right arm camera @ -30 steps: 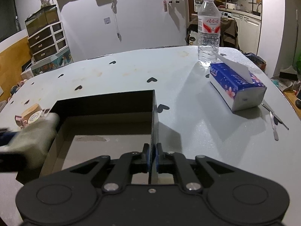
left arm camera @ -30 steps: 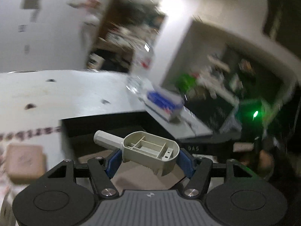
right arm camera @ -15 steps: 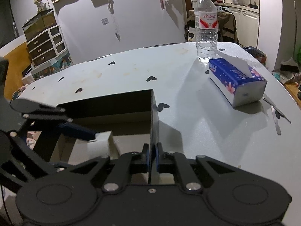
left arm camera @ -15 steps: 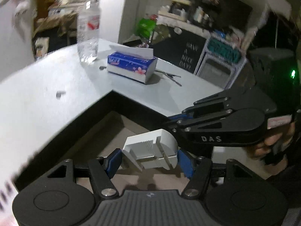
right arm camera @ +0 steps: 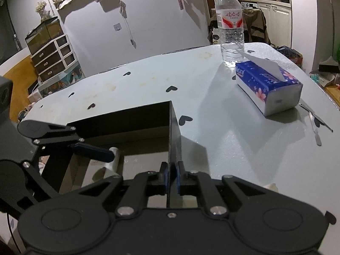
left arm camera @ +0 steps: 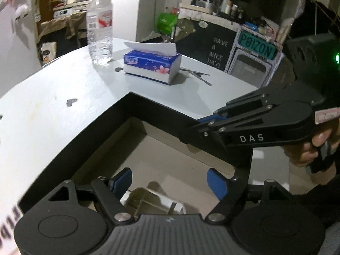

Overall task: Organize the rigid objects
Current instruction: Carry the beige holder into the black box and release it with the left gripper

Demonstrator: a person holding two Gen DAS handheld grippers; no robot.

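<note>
A black open box (left arm camera: 119,114) with a brown cardboard floor sits on the white table. My left gripper (left arm camera: 169,181) is open above the box. A white plastic part (left arm camera: 150,201) lies on the box floor just below its blue pads; it also shows in the right wrist view (right arm camera: 113,159), partly hidden by a left finger. My right gripper (right arm camera: 172,177) is shut on the box's right wall (right arm camera: 174,131). It also shows in the left wrist view (left arm camera: 201,125), gripping the wall.
On the table behind the box stand a water bottle (right arm camera: 230,27) and a blue tissue pack (right arm camera: 269,87). Thin metal tools (right arm camera: 314,121) lie to the right of the pack. Black heart marks (right arm camera: 171,88) dot the table top.
My left gripper swung over the box and opened. The white plastic part left its pads and now lies on the box floor. My right gripper kept its hold on the wall.
</note>
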